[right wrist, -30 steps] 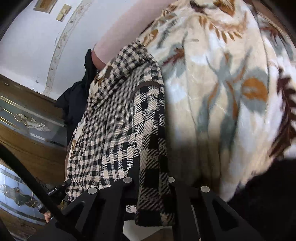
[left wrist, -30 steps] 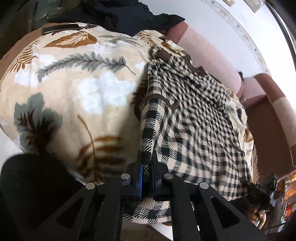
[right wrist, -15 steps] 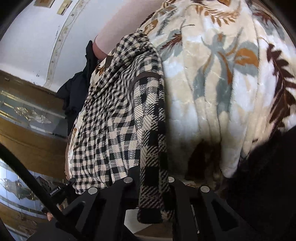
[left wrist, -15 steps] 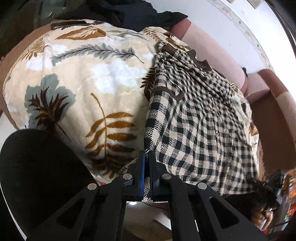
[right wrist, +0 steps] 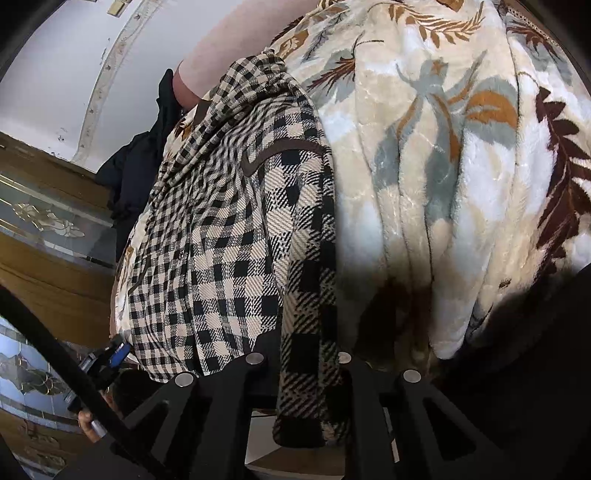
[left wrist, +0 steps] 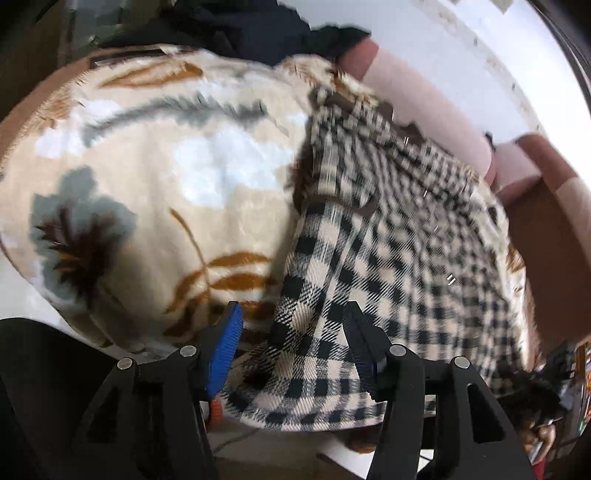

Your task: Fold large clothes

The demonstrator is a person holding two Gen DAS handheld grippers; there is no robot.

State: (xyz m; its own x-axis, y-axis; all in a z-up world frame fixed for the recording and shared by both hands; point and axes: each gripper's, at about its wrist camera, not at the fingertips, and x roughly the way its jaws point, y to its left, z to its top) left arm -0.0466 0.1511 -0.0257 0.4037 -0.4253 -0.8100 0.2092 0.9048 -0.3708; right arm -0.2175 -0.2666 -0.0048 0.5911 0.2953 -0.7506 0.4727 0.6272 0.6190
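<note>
Left wrist view: the left claw point(left wrist: 291, 328) stands with its jaws apart and opening, the blue pad point(left wrist: 225, 347) on one side and the dark finger point(left wrist: 360, 339) on the other. The hem of the checked shirt point(left wrist: 369, 266) lies between them, and neither pad presses on it. The shirt stretches away ahead of the claw, its brown-trimmed collar at the far end, and rests on the leaf-patterned blanket point(left wrist: 147, 184), which spreads to the claw's left. A pink sofa back point(left wrist: 417, 92) runs beyond the shirt, and a dark garment point(left wrist: 240, 33) lies past the blanket's far edge.

Right wrist view: the right claw point(right wrist: 299, 360) is drawn narrow, pinching a folded edge of the checked shirt point(right wrist: 229, 236), whose tail hangs down between the fingers. The shirt extends ahead and to the left of this claw; the leaf-patterned blanket point(right wrist: 443, 147) fills the area to its right. The other claw appears low at the left.
</note>
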